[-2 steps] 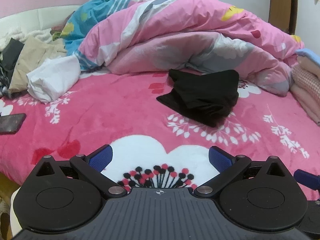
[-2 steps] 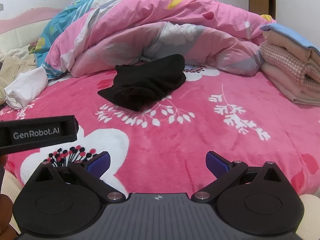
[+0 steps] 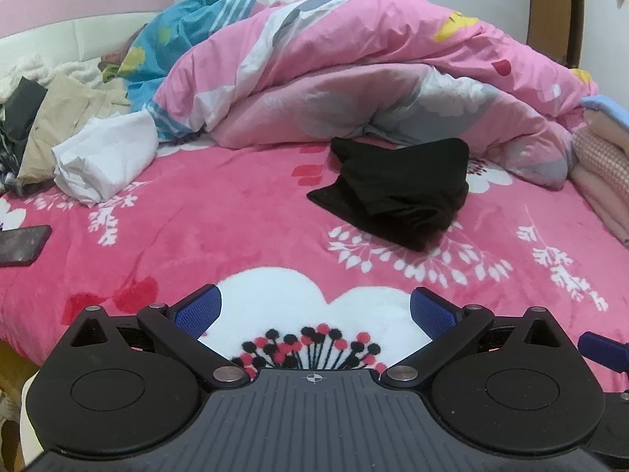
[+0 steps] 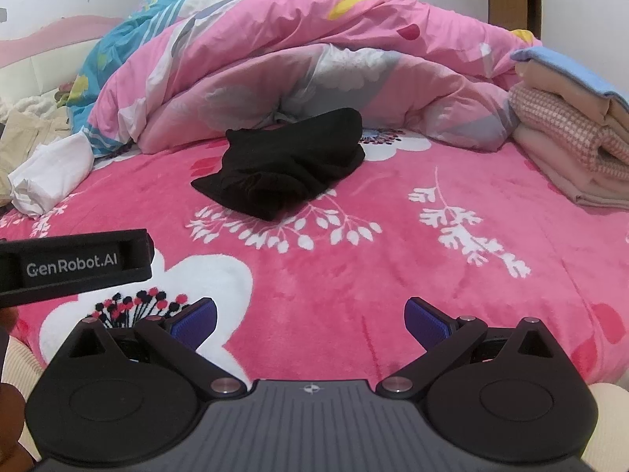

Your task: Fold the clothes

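A crumpled black garment lies on the pink flowered bedspread, just in front of a heaped pink duvet. My left gripper hovers open over the bed's near edge, well short of the garment, with nothing between its blue pads. My right gripper is open too, equally far back and empty. The left gripper's black body shows at the left of the right wrist view.
The pink duvet fills the back of the bed. Unfolded white and beige clothes lie at the left, near a dark phone. A stack of folded clothes sits at the right.
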Available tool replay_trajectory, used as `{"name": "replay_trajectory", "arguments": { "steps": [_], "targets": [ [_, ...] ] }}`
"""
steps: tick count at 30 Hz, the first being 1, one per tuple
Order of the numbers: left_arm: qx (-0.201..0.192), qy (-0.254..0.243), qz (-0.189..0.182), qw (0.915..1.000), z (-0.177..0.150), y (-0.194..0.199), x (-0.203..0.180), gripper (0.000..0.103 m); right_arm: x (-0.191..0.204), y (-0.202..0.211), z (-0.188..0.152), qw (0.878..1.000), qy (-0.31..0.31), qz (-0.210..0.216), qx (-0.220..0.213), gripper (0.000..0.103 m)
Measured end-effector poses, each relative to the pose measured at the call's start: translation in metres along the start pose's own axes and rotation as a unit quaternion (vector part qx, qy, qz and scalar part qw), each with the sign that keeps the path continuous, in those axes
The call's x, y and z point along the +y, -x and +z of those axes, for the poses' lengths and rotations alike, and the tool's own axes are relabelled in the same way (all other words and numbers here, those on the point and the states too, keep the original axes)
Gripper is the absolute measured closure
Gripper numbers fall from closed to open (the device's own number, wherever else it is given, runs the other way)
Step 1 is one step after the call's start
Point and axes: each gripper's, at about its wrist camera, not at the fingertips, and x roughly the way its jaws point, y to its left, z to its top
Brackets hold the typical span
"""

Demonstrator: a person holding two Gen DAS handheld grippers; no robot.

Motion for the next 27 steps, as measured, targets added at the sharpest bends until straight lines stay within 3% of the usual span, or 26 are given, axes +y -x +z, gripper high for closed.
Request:
{"name": "replay_trajectory", "arguments": {
  "steps": [27],
  "targets": [
    [0.006, -0.014, -0.006, 0.9999, -0.004, -0.006, -0.006, 0.000, -0.007, -0.003, 0.003, 1.000, -0.009, -0.014, 0.002, 0.000]
  ]
}}
